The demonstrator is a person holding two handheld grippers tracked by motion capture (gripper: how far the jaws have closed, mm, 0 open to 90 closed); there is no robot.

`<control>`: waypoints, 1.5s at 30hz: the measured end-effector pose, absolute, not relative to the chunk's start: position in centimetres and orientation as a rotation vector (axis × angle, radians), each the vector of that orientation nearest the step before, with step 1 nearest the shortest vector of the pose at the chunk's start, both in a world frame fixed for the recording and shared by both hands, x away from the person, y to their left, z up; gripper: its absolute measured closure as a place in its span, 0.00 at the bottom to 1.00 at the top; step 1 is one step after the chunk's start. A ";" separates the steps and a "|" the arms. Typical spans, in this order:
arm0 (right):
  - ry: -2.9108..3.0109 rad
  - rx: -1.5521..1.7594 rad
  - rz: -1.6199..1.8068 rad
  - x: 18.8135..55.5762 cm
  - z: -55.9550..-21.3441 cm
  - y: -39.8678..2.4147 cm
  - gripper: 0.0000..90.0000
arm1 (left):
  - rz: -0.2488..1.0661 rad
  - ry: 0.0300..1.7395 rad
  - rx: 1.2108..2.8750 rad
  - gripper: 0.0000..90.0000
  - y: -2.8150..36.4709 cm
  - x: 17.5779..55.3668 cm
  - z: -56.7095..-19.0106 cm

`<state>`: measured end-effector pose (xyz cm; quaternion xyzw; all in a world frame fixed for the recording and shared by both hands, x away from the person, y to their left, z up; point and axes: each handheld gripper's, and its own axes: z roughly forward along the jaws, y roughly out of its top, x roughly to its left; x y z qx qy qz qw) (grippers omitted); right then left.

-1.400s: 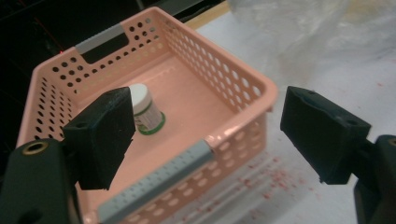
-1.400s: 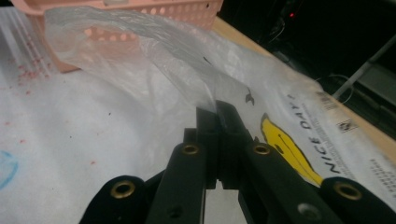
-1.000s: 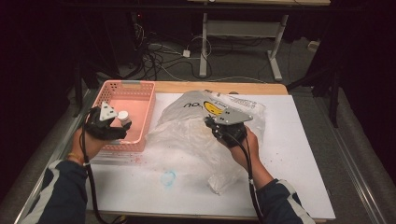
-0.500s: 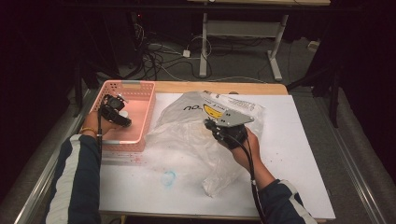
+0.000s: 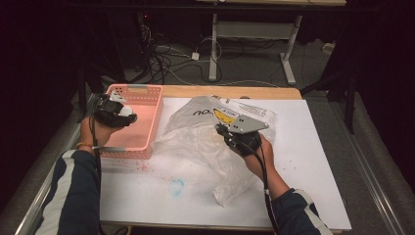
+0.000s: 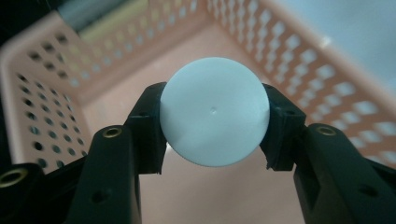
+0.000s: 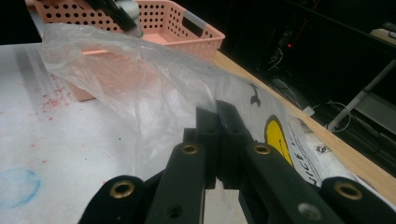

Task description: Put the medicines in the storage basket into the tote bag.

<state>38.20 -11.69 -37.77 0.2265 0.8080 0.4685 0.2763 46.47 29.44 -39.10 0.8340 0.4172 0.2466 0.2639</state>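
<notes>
A white round object (image 6: 214, 111) sits clamped between the jaws of my left gripper (image 6: 214, 122), held over the pink perforated basket (image 6: 56, 100). From above, that left gripper (image 5: 117, 111) hovers at the left rim of the basket (image 5: 147, 129). A clear plastic bag (image 5: 205, 142) with a yellow smiley print lies crumpled across the white table. My right gripper (image 5: 229, 133) is shut on the bag's film (image 7: 154, 93) near its middle, lifting a fold of it.
The table's white sheet (image 5: 303, 161) carries a blue ring mark (image 5: 176, 186) and red specks near the basket. A bare wooden strip (image 5: 230, 91) runs along the far edge. Cables and desk legs (image 5: 214, 44) lie on the dark floor beyond.
My left gripper has lifted and turned from the basket's near left corner to higher over its left rim, carrying the white object. The right gripper stays on the bag.
</notes>
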 end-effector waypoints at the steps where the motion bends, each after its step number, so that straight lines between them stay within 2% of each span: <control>1: 2.168 0.608 1.261 38.2 -37.7 -11.6 1.00 | 0.691 1.085 2.220 0.54 29.3 45.3 -38.5; 3: 2.164 0.610 1.259 38.2 -37.7 -11.6 1.00 | 0.744 0.987 2.165 0.54 28.9 42.6 -37.6; 4: 2.156 0.619 1.266 38.1 -37.5 -11.5 1.00 | 0.778 0.894 2.107 0.54 28.3 39.9 -36.9; 5: 2.150 0.625 1.271 38.1 -37.4 -11.5 1.00 | 0.778 0.894 2.107 0.54 28.3 39.9 -36.9; 9: 2.116 0.631 1.258 37.7 -37.0 -11.2 1.00 | 0.810 0.718 2.085 0.54 25.5 34.4 -36.7; 18: 2.106 0.647 1.258 37.6 -36.9 -11.0 1.00 | 0.745 0.479 2.118 0.54 20.2 30.5 -38.1; 27: 2.106 0.680 1.266 37.6 -36.6 -11.4 1.00 | 0.687 0.302 2.153 0.54 15.0 29.8 -38.4; 31: 2.105 0.678 1.268 37.5 -36.6 -11.3 1.00 | 0.666 0.277 2.172 0.54 13.1 30.3 -39.0; 36: 2.108 0.681 1.271 37.4 -36.6 -11.3 1.00 | 0.671 0.312 2.202 0.54 9.7 32.9 -41.2; 45: 2.132 0.705 1.291 37.5 -36.4 -11.7 1.00 | 0.690 0.417 2.215 0.54 7.3 37.5 -44.2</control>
